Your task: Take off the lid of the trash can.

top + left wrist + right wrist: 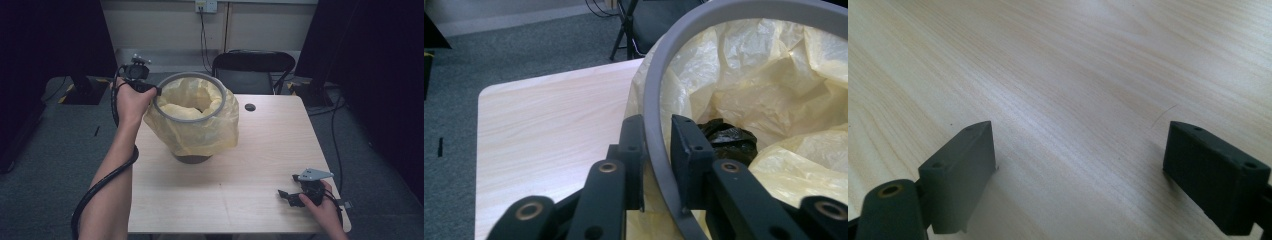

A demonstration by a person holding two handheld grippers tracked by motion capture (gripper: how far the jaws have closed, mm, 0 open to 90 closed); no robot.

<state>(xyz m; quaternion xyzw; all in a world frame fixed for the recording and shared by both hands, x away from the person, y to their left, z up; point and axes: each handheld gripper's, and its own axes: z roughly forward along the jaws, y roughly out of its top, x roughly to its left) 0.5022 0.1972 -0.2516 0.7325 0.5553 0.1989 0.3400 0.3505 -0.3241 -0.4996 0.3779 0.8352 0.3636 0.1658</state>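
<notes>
A bin stands on the wooden table, lined with a yellow plastic bag whose top folds over the rim. A grey ring lies around that rim. My left gripper is at the ring's left side. In the left gripper view, the gripper has one jaw outside and one inside the grey ring, and both pads press on it. Something dark and crumpled lies deep inside the bag. My right gripper rests low near the table's front right corner. Its jaws stand wide open over bare wood.
The bin's dark base shows under the bag. A black chair stands behind the table's far edge. A round cable hole sits in the tabletop right of the bin. Grey carpet surrounds the table.
</notes>
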